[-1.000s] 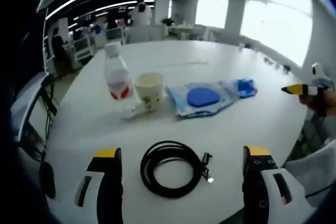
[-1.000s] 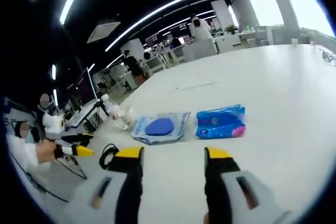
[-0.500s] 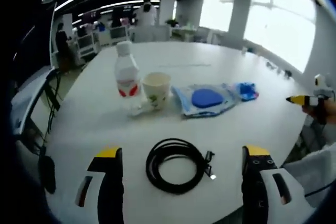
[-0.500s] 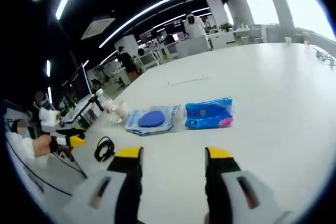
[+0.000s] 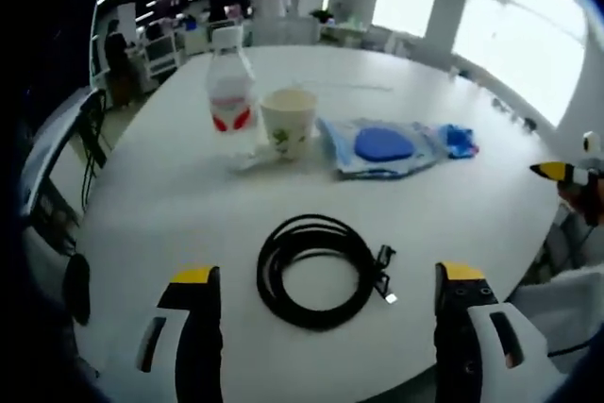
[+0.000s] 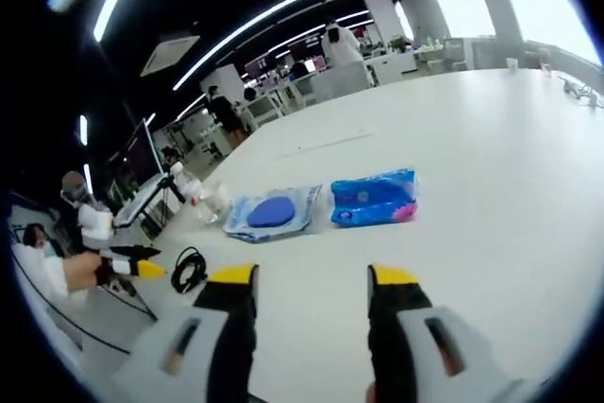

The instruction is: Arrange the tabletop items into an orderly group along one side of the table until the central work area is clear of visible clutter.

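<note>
Black cable (image 5: 316,271), coiled in a loose ring, lies on the white table (image 5: 170,205) nearest the left gripper (image 5: 321,327), between its two jaws as the left gripper view frames it; the jaws stand wide apart and hold nothing. Beyond the cable stand a paper cup (image 5: 289,122) and, just beside it, a clear water bottle (image 5: 230,92) with a red label. To the cup's other side lies a pale pouch with a blue disc (image 5: 382,146), and past that a blue packet (image 5: 458,139).

Judging from this layout, the cable is the stray item and likely the one to gather toward the cup's row. A good pick would pinch several turns of the coil at once, near the rim of the ring, so the loops do not spill open, and keep the plug end from dragging.

The right gripper (image 6: 311,299) hovers over bare table, jaws parted and empty, with the blue packet (image 6: 374,200) ahead of it.

Compared with a second ago, the left gripper view looks down more steeply, with the cable sitting larger and more central. The items themselves lie as they did.
</note>
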A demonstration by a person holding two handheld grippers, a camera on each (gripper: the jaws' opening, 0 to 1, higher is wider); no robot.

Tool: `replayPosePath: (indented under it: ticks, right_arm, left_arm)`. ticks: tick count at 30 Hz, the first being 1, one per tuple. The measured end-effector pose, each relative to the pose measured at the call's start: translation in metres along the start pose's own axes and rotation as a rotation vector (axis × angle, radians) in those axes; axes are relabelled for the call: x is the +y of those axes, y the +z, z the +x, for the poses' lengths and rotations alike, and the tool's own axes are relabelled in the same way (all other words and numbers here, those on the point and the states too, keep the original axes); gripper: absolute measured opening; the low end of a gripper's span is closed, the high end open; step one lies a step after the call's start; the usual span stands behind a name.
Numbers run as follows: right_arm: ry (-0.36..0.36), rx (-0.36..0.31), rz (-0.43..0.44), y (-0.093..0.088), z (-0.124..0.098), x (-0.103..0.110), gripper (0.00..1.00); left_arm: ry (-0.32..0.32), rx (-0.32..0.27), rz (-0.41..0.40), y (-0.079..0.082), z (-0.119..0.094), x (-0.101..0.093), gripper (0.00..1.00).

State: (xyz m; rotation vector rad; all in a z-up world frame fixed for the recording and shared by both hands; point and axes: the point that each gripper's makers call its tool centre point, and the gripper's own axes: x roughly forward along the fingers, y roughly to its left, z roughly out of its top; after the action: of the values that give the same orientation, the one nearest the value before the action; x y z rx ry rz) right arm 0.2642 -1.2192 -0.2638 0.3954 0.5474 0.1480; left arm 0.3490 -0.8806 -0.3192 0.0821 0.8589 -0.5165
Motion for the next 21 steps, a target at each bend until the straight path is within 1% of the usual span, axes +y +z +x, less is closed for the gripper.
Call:
replayPosePath:
  ticks: [2, 3, 6, 9, 11, 14, 16, 19, 21]
  right_arm:
    - [-0.002, 0.001, -0.001, 0.0, -0.001, -0.001, 0.44]
    - [-0.003, 0.001, -0.001, 0.0, -0.001, -0.001, 0.44]
    - [-0.003, 0.001, 0.011, -0.001, -0.002, -0.002, 0.44]
    - [-0.007, 0.002, 0.015, -0.002, -0.003, -0.004, 0.44]
    - [-0.009, 0.005, 0.02, -0.004, -0.004, -0.005, 0.44]
    - [-0.014, 0.0, 0.032, -0.006, -0.009, -0.006, 0.43]
    - [-0.019, 0.002, 0.036, -0.008, -0.01, -0.009, 0.43]
    - [-0.029, 0.0, 0.051, -0.011, -0.015, -0.014, 0.43]
    - [-0.036, -0.012, 0.07, -0.01, -0.018, -0.018, 0.43]
  left_arm:
    - [0.003, 0.041, 0.004, -0.007, 0.005, -0.001, 0.9]
    - [0.016, 0.06, 0.01, -0.011, 0.008, 0.0, 0.9]
    - [0.019, 0.08, 0.019, -0.013, 0.016, -0.003, 0.91]
    - [0.009, 0.116, 0.01, -0.018, 0.03, -0.006, 0.93]
    - [0.023, 0.139, -0.002, -0.02, 0.036, -0.004, 0.93]
    - [0.034, 0.144, -0.014, -0.02, 0.042, -0.002, 0.94]
    - [0.041, 0.173, -0.016, -0.025, 0.045, -0.002, 0.94]
    - [0.043, 0.182, -0.014, -0.027, 0.049, -0.005, 0.94]
    - [0.062, 0.181, 0.012, -0.028, 0.05, -0.004, 0.95]
